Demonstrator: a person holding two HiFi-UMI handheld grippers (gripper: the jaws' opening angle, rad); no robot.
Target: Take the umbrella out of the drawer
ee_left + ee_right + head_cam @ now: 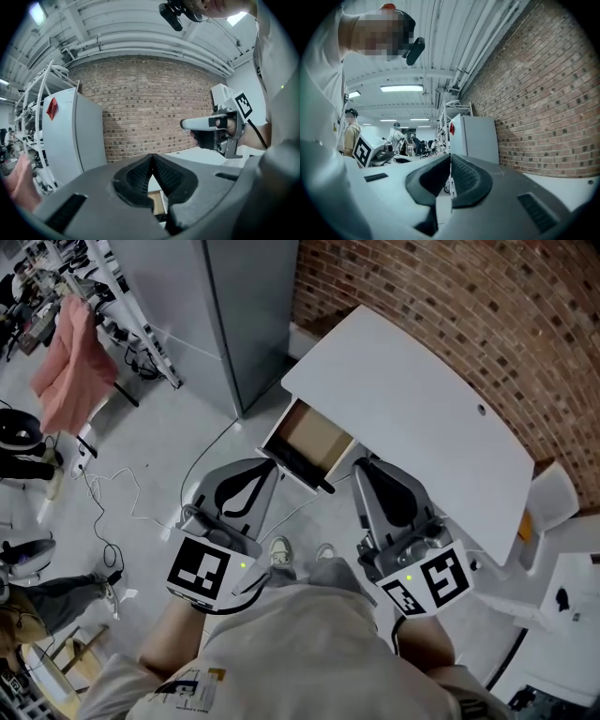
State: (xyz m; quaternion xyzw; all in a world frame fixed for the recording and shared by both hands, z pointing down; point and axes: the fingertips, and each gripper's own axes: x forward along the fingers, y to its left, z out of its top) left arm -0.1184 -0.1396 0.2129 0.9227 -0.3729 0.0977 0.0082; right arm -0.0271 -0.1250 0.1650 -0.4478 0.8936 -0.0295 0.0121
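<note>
Under the white desk (422,409) a drawer (305,439) stands pulled out, and its brown inside shows. A dark long thing (312,475) lies along the drawer's near edge; I cannot tell whether it is the umbrella. My left gripper (270,467) hovers just left of the drawer's front, shut and empty. My right gripper (361,467) hovers just right of it, also shut and empty. In the left gripper view the jaws (152,158) meet, with the drawer (155,199) below and the right gripper (213,125) beyond. In the right gripper view the jaws (450,158) meet too.
A grey cabinet (234,315) stands left of the desk against the brick wall (487,306). Cables (117,498) trail over the floor at the left, near a rack with a pink cloth (70,362). A white chair (553,498) stands at the right.
</note>
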